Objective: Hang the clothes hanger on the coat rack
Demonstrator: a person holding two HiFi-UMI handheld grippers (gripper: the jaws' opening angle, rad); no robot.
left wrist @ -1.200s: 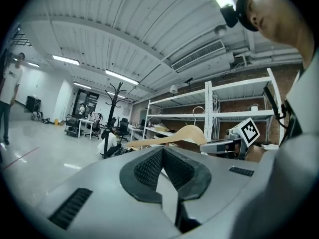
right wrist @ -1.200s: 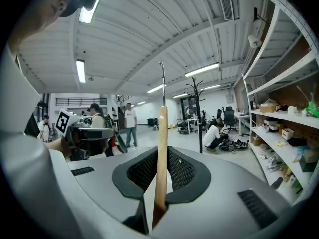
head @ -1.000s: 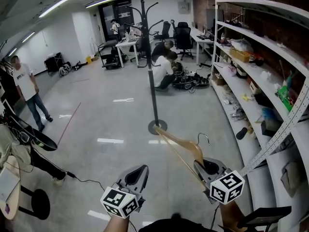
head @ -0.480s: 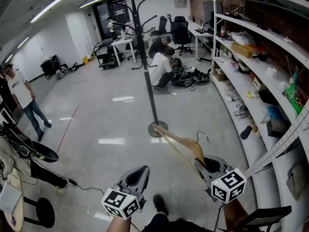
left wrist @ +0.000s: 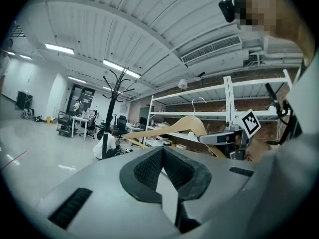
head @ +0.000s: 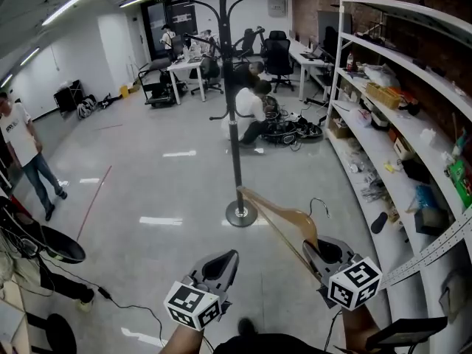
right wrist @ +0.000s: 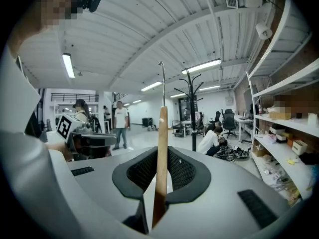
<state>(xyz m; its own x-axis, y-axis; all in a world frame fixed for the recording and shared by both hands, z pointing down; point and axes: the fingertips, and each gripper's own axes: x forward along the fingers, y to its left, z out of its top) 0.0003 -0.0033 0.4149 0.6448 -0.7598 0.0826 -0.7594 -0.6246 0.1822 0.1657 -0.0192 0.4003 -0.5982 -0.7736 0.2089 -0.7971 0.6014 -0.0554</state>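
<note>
No text or numbers are legible anywhere; the left gripper and right gripper carry only square markers.

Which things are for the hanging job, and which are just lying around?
For the job: wooden hanger, right claw shut on it, coat rack.
Just around: left claw, shelves, office chair, white desk, standing person.

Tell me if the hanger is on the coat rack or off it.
Off. The right gripper has its jaws shut on the wooden hanger, and the coat rack stands apart, farther across the floor.
</note>
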